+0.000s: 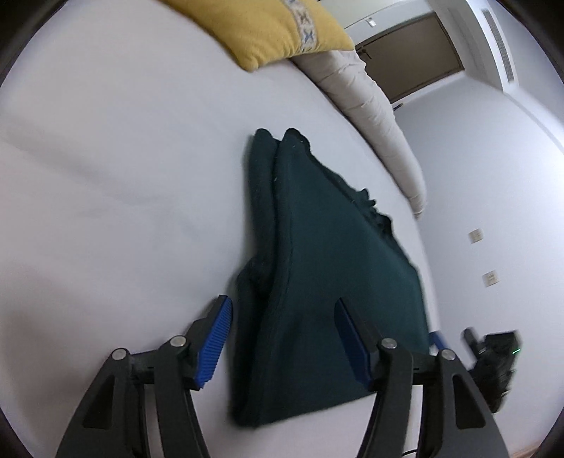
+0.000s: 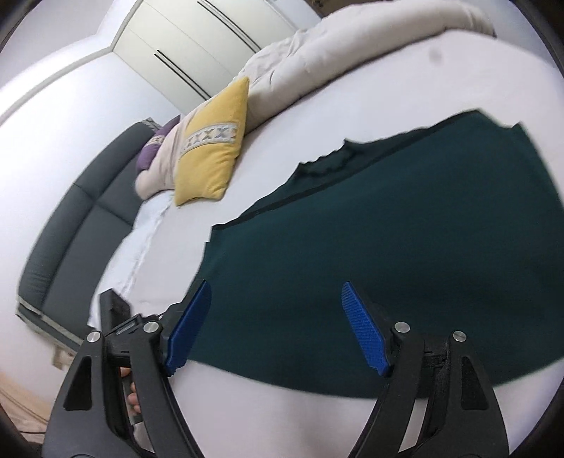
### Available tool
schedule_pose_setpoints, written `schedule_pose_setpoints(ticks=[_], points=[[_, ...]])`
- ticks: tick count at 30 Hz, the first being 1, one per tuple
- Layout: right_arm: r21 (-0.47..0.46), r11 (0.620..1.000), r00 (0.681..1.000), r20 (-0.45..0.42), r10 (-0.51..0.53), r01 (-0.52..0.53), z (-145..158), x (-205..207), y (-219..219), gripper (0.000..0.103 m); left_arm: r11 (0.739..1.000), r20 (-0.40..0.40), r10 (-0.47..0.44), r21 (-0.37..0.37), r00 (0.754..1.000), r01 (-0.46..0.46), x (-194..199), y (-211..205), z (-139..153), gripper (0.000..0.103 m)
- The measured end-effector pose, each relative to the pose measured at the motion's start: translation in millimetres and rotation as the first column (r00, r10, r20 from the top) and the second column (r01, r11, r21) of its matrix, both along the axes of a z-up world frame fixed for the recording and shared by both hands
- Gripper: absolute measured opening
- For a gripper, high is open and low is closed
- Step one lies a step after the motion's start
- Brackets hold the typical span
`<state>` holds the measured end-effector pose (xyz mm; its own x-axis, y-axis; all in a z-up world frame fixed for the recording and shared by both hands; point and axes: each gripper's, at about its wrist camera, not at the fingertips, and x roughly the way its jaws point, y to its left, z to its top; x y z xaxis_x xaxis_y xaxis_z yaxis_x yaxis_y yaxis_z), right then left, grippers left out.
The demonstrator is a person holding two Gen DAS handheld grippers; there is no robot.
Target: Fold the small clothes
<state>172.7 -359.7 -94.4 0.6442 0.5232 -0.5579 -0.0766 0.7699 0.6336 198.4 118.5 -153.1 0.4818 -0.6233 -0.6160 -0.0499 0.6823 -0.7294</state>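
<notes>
A dark green garment (image 1: 317, 267) lies folded lengthwise on the white bed sheet (image 1: 123, 176). My left gripper (image 1: 282, 313) is open, its blue-padded fingers (image 1: 215, 341) straddling the garment's near end just above it, holding nothing. In the right wrist view the same garment (image 2: 405, 246) spreads flat across the sheet (image 2: 317, 116). My right gripper (image 2: 276, 299) is open and empty, hovering over the garment's near edge.
A yellow cushion (image 1: 278, 28) (image 2: 215, 155) and a beige duvet (image 1: 373, 116) (image 2: 335, 49) lie at the far side of the bed. A dark headboard (image 2: 77, 232) and white wardrobe (image 2: 197, 38) stand beyond. The other gripper (image 1: 493, 356) shows at the right.
</notes>
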Motion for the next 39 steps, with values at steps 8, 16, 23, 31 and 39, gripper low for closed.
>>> schedule_pose_setpoints(ticks=[8, 16, 23, 31, 39], points=[[0.193, 0.981, 0.996, -0.073, 0.049, -0.034, -26.1, 48.7, 14.3, 0.066, 0.998, -0.065, -0.024, -0.052, 0.998, 0.021, 32.4, -3.4, -9.7, 0.028], [0.206, 0.971, 0.977, -0.150, 0.154, -0.121, -38.3, 96.7, 66.0, 0.065, 0.998, -0.058, -0.024, -0.064, 0.998, 0.021, 32.6, -8.1, -9.1, 0.021], [0.172, 0.978, 0.953, -0.258, 0.162, -0.120, -71.5, 121.0, 79.5, 0.047, 0.999, -0.026, -0.030, 0.037, 0.999, 0.031, 31.0, -17.4, 8.9, 0.019], [0.388, 0.922, 0.962, -0.245, 0.117, -0.013, -65.9, 110.7, 21.1, 0.050, 0.987, 0.095, -0.147, 0.080, 0.985, 0.140, 33.0, -96.9, 82.0, 0.018], [0.534, 0.840, 0.962, -0.266, 0.057, 0.098, -80.1, 102.8, -56.5, 0.061, 0.949, 0.084, -0.309, 0.090, 0.947, 0.301, 46.3, -259.1, 66.1, 0.020]])
